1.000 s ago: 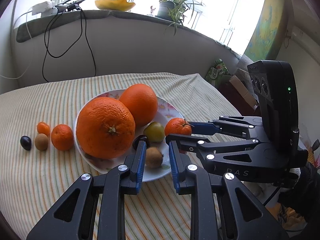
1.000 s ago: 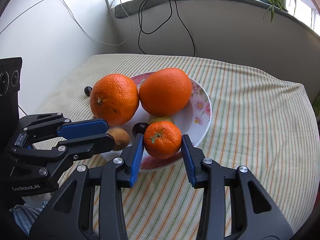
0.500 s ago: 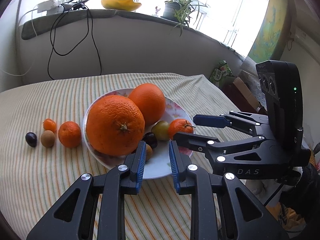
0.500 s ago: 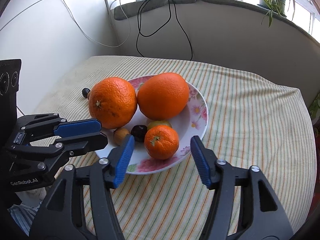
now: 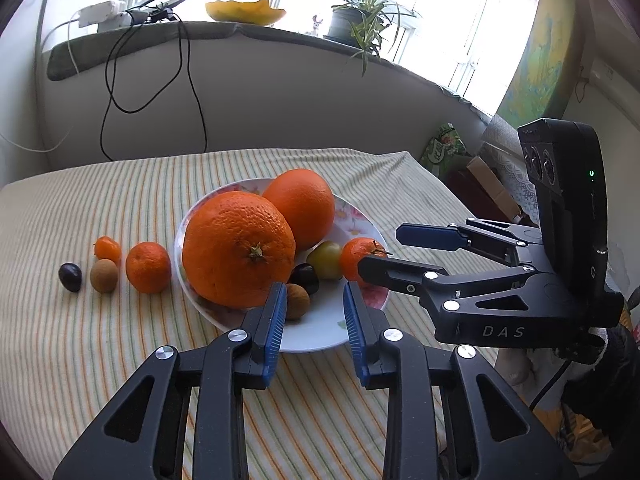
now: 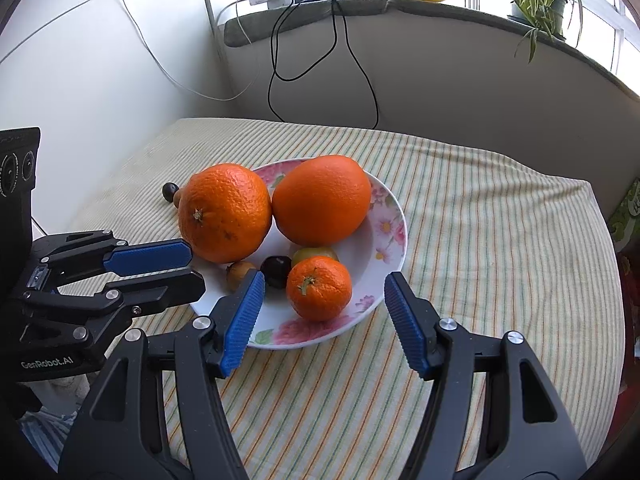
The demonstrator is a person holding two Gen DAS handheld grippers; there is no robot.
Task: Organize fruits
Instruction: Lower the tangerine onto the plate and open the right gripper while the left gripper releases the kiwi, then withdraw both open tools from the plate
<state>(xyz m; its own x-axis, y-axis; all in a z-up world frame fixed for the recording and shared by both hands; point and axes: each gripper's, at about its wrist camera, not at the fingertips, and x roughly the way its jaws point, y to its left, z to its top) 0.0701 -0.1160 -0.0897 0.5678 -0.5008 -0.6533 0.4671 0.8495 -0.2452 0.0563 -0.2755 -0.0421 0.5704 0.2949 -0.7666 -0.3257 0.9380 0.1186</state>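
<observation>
A floral plate (image 5: 320,332) (image 6: 384,240) holds two large oranges (image 5: 238,248) (image 6: 322,199), a small mandarin (image 6: 319,289) (image 5: 358,256), a green fruit (image 5: 325,259), a dark plum (image 6: 277,270) and a brown fruit (image 5: 298,300). My left gripper (image 5: 314,300) is open and empty at the plate's near rim. My right gripper (image 6: 324,300) is open wide, its jaws apart on either side of the mandarin, which rests on the plate. On the cloth left of the plate lie a mandarin (image 5: 148,267), a small orange fruit (image 5: 107,249), a brown fruit (image 5: 104,276) and a dark plum (image 5: 70,277).
The table has a striped cloth (image 6: 500,240) and stands against a curved wall with hanging cables (image 5: 152,92). The sill above holds a yellow bowl (image 5: 245,11) and a potted plant (image 5: 356,24). Boxes and a green bag (image 5: 444,148) lie past the table's right edge.
My right gripper opened, letting go of the mandarin on the plate, and drew back. My left gripper also pulled back from the plate; its jaws stayed open.
</observation>
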